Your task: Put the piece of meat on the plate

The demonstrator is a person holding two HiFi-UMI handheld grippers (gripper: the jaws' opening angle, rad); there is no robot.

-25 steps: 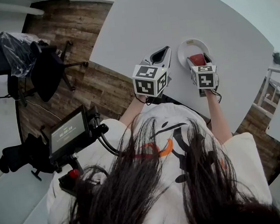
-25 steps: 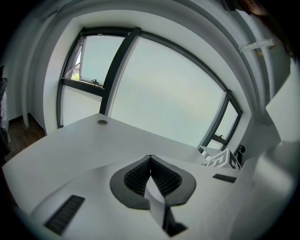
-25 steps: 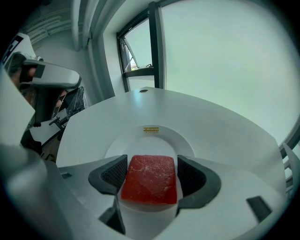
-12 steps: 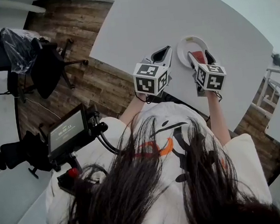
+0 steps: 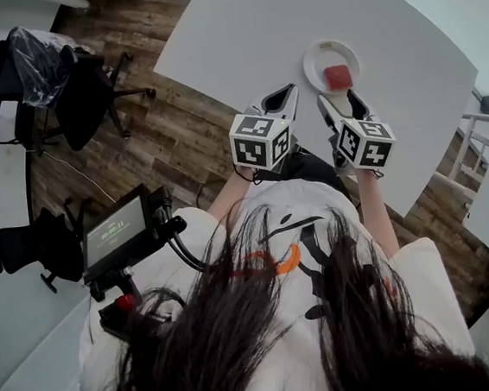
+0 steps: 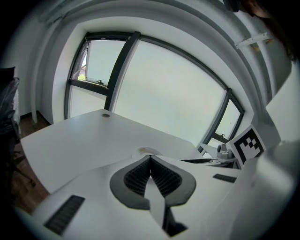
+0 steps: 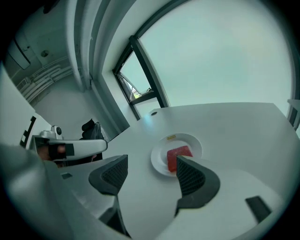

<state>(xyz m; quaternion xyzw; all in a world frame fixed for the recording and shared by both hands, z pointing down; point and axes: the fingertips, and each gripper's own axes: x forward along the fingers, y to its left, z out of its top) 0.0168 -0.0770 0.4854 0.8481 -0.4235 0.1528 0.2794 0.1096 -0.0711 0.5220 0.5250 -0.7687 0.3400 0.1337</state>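
Red meat lies on the white plate. Right tool gapes empty nearby; left tool clenched on nothing. A stray swing could knock the plate.

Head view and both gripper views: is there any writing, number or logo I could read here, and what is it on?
Small screen: pale digits, too blurred to read.
Yellow sticker on the plate: too small to read.
Marker cubes: black-and-white squares, no words.
Shirt: orange and black drawing, no readable words.
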